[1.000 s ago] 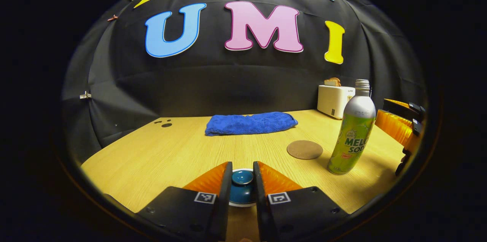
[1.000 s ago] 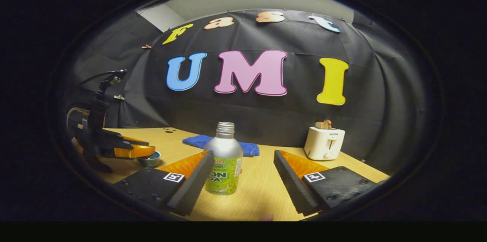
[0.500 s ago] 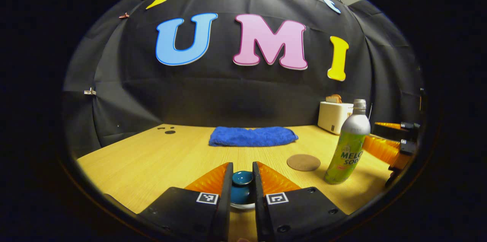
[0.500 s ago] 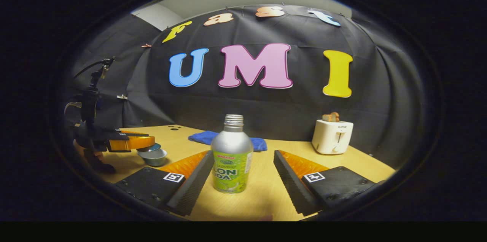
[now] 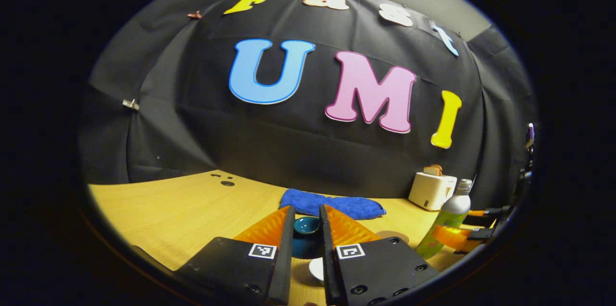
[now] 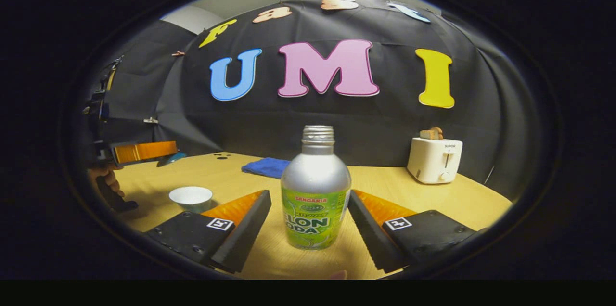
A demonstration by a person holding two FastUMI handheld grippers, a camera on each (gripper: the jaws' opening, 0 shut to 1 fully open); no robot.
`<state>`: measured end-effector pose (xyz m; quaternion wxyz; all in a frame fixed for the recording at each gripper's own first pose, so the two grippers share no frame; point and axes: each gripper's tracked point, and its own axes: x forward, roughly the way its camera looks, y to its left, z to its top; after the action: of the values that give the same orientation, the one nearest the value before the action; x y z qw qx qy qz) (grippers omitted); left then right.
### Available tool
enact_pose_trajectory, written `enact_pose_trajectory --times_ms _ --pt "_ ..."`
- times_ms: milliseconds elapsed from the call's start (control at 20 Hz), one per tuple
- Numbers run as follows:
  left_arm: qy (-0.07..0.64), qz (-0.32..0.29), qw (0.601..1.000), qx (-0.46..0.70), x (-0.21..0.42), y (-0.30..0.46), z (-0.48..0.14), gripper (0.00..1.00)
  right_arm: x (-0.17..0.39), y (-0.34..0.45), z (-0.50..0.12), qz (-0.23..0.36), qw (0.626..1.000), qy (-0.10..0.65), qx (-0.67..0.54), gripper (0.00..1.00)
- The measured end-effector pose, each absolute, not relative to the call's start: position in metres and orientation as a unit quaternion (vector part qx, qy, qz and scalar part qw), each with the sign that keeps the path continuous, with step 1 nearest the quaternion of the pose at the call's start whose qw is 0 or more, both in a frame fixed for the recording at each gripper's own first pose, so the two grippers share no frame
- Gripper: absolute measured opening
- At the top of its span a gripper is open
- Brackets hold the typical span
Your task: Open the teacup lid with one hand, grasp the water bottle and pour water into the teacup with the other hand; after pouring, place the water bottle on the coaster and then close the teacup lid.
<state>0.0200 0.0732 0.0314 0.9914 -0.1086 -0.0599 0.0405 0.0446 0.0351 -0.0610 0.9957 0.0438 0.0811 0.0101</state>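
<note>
Silver-topped green water bottle (image 6: pixel 315 200), uncapped, upright

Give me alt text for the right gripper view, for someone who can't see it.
The right gripper is open around an upright, uncapped water bottle on the wooden table, one finger near each side. At left the left gripper holds the lid above the open teacup; a blue towel and toaster sit behind.

Teacup lid (image 5: pixel 306 225): dark blue, knobbed, lifted off cup, clamped between left tool (image 5: pixel 306 236) fingers. Teacup (image 6: pixel 191 197): small white bowl, open, upright on surface (image 6: pixel 231 176). Water bottle (image 6: pixel 315 190): silver shoulder, green label, uncapped, upright on surface, between right tool (image 6: pixel 308 217) fingers, grip not closed. Coaster (image 5: pixel 392 235): round, brown, mostly hidden
</note>
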Motion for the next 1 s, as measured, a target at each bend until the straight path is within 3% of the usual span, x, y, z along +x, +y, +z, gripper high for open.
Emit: enact_pose_trajectory --times_ms 200,250,300,550,600,700,750,800,1000 --pt "-0.074 0.043 0.986 -0.143 0.015 0.091 0.029 0.31 0.056 0.039 -0.06 0.003 0.997 0.072 0.032 0.99" --pt "-0.079 0.04 0.985 -0.147 0.013 0.092 0.03 0.31 0.056 0.038 -0.059 0.002 0.997 0.07 0.033 0.97" --pt "-0.083 0.036 0.984 -0.15 0.01 0.092 0.033 0.31 0.06 0.041 -0.06 0.003 0.997 0.07 0.035 0.83" --pt "-0.092 0.04 0.986 -0.135 0.001 0.111 0.034 0.31 0.067 0.047 -0.042 0.011 0.993 0.06 -0.101 0.8" --pt "-0.091 0.047 0.987 -0.127 -0.002 0.117 0.035 0.34 0.069 0.053 -0.033 0.014 0.987 0.049 -0.154 0.8" --pt "-0.089 0.054 0.988 -0.113 -0.006 0.128 0.035 0.31 0.075 0.06 -0.021 0.015 0.967 0.039 -0.251 0.8" --pt "-0.09 0.056 0.988 -0.11 -0.008 0.132 0.037 0.31 0.079 0.067 -0.022 0.025 0.956 0.043 -0.289 0.84" --pt "-0.091 0.055 0.988 -0.11 -0.01 0.134 0.038 0.31 0.082 0.074 -0.028 0.036 0.946 0.05 -0.319 0.8" --pt "-0.089 0.046 0.988 -0.121 -0.011 0.141 0.034 0.31 0.085 0.087 -0.05 0.073 0.899 0.082 -0.423 0.8"
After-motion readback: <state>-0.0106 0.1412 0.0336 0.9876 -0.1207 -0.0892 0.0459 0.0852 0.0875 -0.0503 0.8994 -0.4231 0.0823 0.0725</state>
